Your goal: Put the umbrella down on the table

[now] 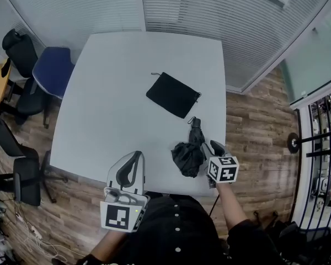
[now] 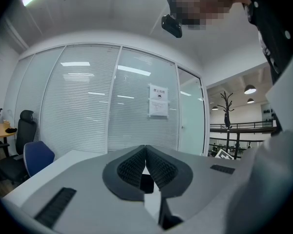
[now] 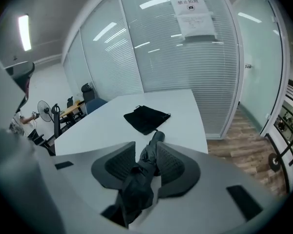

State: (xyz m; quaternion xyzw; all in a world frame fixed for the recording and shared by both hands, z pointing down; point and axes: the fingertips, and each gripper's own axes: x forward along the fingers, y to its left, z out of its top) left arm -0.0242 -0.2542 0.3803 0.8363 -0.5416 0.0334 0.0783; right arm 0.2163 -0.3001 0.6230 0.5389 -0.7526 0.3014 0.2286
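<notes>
A black folded umbrella (image 1: 190, 150) with loose, rumpled fabric hangs over the front right corner of the white table (image 1: 110, 98). My right gripper (image 1: 207, 148) is shut on it. In the right gripper view the umbrella (image 3: 142, 172) runs lengthwise between the pads, its handle end pointing toward the table (image 3: 107, 126), and that gripper (image 3: 146, 149) is tilted downward. A flat black pouch (image 1: 172, 94) lies mid-table; it also shows beyond the jaws as the pouch (image 3: 145, 117). My left gripper (image 1: 135, 155) is at the table's front edge, shut and empty, its tips meeting (image 2: 145, 148).
A blue chair (image 1: 52, 70) and black office chairs (image 1: 19, 48) stand left of the table. Glass walls with blinds (image 1: 209, 10) close the far side. Wooden floor (image 1: 259, 126) and a black railing (image 1: 325, 148) lie to the right.
</notes>
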